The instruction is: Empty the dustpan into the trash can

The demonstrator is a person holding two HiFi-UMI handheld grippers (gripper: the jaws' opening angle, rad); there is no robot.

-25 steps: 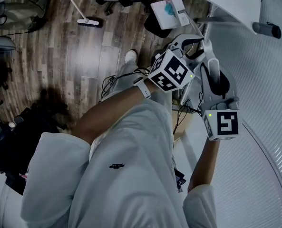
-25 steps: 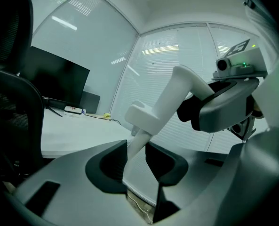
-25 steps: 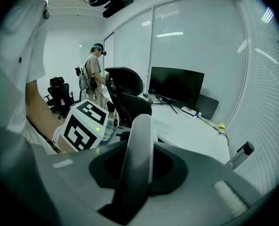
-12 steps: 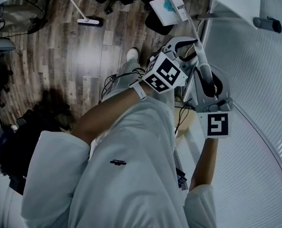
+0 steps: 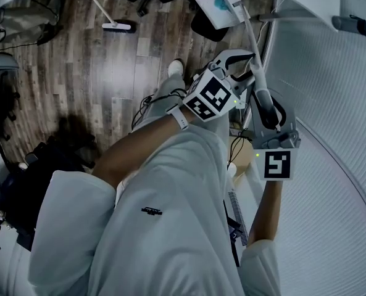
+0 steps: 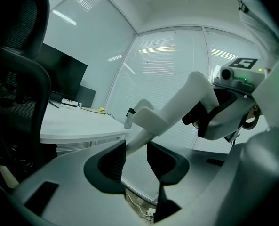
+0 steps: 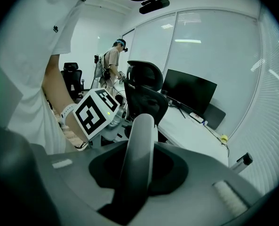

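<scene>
A white dustpan (image 5: 218,8) with something blue in it hangs over the floor on a long pale handle (image 5: 255,54). My right gripper (image 5: 266,103) is shut on the lower part of that handle (image 7: 139,145), which runs straight up between its jaws. My left gripper (image 5: 245,71) sits just higher on the handle, its marker cube (image 5: 212,97) facing up. In the left gripper view the handle (image 6: 177,105) passes between the dark pads (image 6: 115,158); the left gripper (image 6: 137,157) has its jaws opening, with a gap on each side. The right gripper (image 6: 228,112) shows beyond.
A black office chair (image 7: 144,95) stands right under the pan, beside a white desk (image 7: 191,135) with a monitor (image 7: 188,91). A broom (image 5: 112,23) lies on the wooden floor. Cables (image 5: 152,103) and a tan box (image 5: 238,156) lie along the blind-covered wall (image 5: 331,134). Another person (image 7: 112,62) stands behind.
Both grippers have shifted a little left and down with the handle, and the pan has moved up in the picture. The left gripper's jaws have spread apart around the handle.
</scene>
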